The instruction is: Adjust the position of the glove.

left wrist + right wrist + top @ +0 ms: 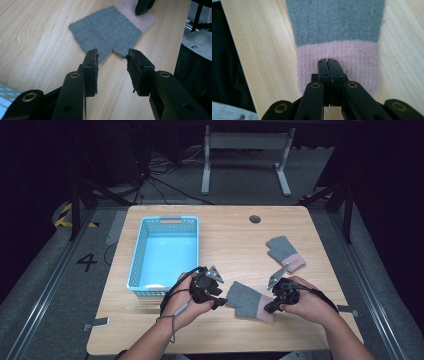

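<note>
On the pale wooden counter (225, 330), just right of the blue basket (142, 242), a grey glove (248, 301) lies flat. The left tongs (112, 62) stand open at its finger end, not touching. The right tongs (328, 62), jaws closed together, press on its pink cuff (337, 53).

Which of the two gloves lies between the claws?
The near glove, between the left claw and the right claw. The far glove lies apart.
</note>
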Demonstrator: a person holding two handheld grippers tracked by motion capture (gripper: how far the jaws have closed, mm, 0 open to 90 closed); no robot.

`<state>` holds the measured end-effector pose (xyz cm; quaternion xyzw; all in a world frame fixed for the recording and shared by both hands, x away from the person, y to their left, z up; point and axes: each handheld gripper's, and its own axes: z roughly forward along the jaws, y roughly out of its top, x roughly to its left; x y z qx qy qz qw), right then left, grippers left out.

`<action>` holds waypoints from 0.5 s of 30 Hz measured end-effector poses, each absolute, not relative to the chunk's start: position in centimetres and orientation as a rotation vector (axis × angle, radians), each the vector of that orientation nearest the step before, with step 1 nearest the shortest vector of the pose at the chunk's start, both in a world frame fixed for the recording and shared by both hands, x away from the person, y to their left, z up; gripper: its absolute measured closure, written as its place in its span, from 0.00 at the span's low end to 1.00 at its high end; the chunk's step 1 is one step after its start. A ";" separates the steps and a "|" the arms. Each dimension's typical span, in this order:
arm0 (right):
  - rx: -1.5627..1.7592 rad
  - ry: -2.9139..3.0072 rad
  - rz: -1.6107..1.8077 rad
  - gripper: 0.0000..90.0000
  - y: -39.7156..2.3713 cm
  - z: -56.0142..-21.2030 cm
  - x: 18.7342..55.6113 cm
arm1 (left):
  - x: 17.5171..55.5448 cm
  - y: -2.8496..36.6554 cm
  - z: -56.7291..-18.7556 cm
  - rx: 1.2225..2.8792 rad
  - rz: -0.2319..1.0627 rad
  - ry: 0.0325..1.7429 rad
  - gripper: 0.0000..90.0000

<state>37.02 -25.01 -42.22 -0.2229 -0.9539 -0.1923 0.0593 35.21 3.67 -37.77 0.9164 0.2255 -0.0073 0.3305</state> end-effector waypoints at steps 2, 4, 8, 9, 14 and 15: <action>-0.676 -2.894 -0.587 1.00 -25.1 -42.3 37.1 | 35.2 3.7 -37.8 2.394 -0.016 0.592 0.67; -0.684 -2.900 -0.600 1.00 -25.2 -42.3 37.3 | 35.1 3.6 -37.8 2.396 -0.016 0.591 0.67; -0.673 -2.951 -0.641 1.00 -25.3 -42.3 37.6 | 35.2 3.6 -37.8 2.403 -0.018 0.584 0.68; -0.680 -2.960 -0.649 1.00 -25.3 -42.3 37.7 | 35.2 3.6 -37.9 2.400 -0.019 0.588 0.68; -0.689 -3.016 -0.678 1.00 -25.4 -42.3 38.0 | 35.2 3.6 -38.0 2.401 -0.019 0.591 0.68; -0.698 -3.035 -0.706 1.00 -25.4 -42.3 38.2 | 35.2 3.7 -38.0 2.409 -0.020 0.587 0.68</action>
